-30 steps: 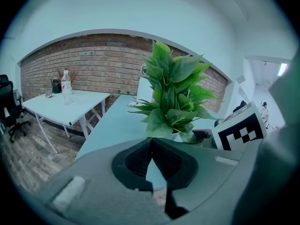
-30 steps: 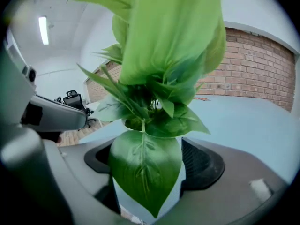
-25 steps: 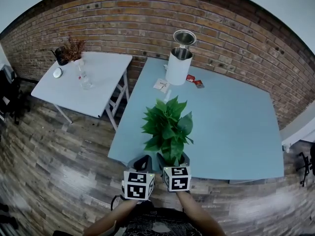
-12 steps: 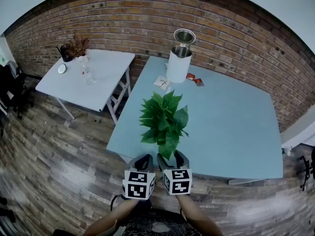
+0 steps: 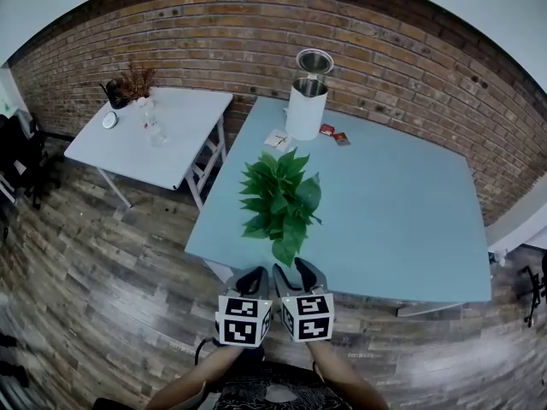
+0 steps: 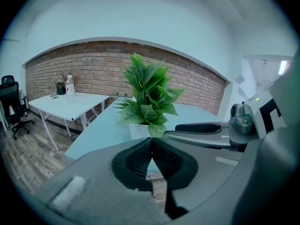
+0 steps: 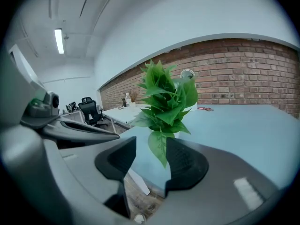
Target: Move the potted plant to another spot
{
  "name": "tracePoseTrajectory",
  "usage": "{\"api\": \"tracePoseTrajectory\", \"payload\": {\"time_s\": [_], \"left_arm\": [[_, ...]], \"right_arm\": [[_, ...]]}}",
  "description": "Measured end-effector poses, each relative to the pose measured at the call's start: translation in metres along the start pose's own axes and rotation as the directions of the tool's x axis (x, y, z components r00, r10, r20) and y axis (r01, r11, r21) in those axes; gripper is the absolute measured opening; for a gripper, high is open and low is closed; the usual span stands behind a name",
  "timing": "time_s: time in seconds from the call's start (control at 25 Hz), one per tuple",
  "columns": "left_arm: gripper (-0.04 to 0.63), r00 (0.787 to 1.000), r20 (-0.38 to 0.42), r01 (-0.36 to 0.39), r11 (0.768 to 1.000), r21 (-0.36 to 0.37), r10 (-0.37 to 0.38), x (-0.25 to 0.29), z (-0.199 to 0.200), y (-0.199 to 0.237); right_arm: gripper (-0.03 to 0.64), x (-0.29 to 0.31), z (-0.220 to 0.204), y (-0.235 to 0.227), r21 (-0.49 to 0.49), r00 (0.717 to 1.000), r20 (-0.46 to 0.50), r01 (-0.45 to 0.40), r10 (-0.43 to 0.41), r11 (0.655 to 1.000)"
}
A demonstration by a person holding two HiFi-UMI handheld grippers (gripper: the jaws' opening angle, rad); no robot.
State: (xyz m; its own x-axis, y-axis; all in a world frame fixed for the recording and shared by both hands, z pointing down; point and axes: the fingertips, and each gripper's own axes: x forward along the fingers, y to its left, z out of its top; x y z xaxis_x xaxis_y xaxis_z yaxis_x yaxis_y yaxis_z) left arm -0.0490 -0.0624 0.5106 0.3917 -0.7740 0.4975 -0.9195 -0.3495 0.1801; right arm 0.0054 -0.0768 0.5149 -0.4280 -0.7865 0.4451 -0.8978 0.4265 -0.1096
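The potted plant (image 5: pixel 278 202) stands on the light blue table (image 5: pixel 402 220), near its front edge, with green leaves hiding the pot from above. Its white pot (image 6: pixel 137 130) shows in the left gripper view, and the leaves (image 7: pixel 166 97) fill the middle of the right gripper view. Both grippers hang short of the table's edge, apart from the plant. My left gripper (image 5: pixel 250 278) (image 6: pixel 151 156) is shut with nothing in it. My right gripper (image 5: pixel 301 272) (image 7: pixel 150 158) is open; its jaws have just been closing, with nothing gripped between them.
A white canister (image 5: pixel 306 109) with a raised lid stands at the table's back, with red packets (image 5: pixel 335 135) and a card (image 5: pixel 278 141) beside it. A white side table (image 5: pixel 171 135) at the left carries a bottle (image 5: pixel 151 129) and a dried plant (image 5: pixel 132 82). Wooden floor lies below.
Both grippers have drawn back from the plant, which stood right at their fingertips before. The plant stays on the table. The right gripper's jaws are narrower.
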Motion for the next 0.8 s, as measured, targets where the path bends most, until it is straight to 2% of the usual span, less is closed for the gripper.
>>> {"api": "tracePoseTrajectory", "payload": {"time_s": [0.2,0.32,0.52,0.8], "left_arm": [[-0.006,1.000,-0.001,0.005,1.000,0.005,-0.005,-0.006,-0.003,-0.007],[-0.006,1.000,-0.002,0.007,1.000,0.010,-0.007,-0.010,-0.006,-0.010],[-0.006,1.000,0.004,0.010,1.000,0.023,-0.010,-0.017,-0.004,-0.013],[-0.006,1.000,0.006,0.021,0.998,0.053,-0.021,-0.026,-0.004,-0.017]], "right_arm": [[0.090,-0.014,0.005,0.005,0.001,1.000,0.024,-0.009,0.009,1.000],[0.048,-0.022,0.008,0.008,0.020,0.999,0.044,-0.009,0.008,1.000],[0.006,-0.033,0.009,0.010,0.050,0.998,0.062,-0.008,0.004,0.999],[0.006,-0.038,0.005,0.014,0.060,0.998,0.057,-0.015,0.011,0.998]]}}
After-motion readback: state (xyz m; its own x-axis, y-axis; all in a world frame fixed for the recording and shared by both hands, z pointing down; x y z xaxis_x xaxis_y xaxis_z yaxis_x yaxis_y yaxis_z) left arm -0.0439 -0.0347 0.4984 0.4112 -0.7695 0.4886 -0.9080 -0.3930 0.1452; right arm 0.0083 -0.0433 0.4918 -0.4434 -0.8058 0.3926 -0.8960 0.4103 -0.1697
